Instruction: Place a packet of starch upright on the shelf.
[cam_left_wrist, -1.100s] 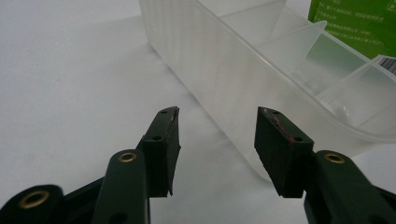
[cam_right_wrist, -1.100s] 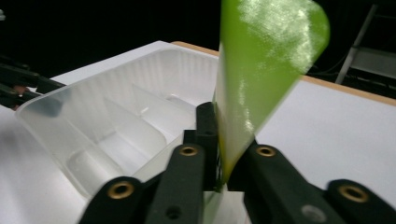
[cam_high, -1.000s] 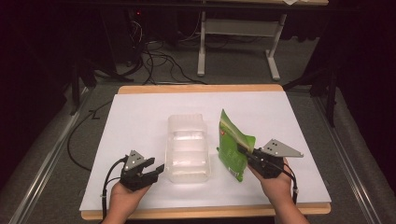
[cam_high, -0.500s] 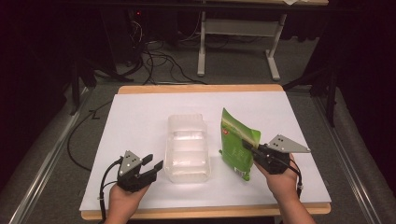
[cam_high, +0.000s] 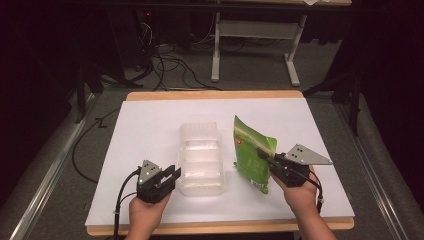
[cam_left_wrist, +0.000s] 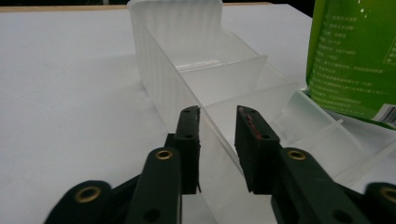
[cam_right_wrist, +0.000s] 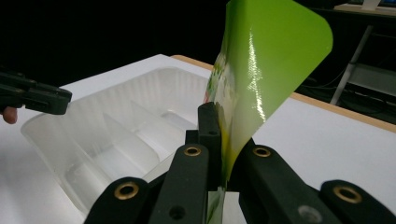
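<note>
Translucent ribbed plastic tray (cam_high: 201, 159) with dividers sits mid-table on white tabletop (cam_high: 150, 125). Left gripper (cam_high: 169, 176) at tray's 8 o'clock corner; jaws have just been closing, straddling tray's near side wall, small gaps visible, not pressing yet. Right gripper (cam_high: 263, 154) clenched on glossy green foil pouch (cam_high: 253, 150), held upright at tray's 3 o'clock, just beside rim. Open white surface toward 12 and 9 o'clock; wooden table edge (cam_high: 215, 95) at 12.
</note>
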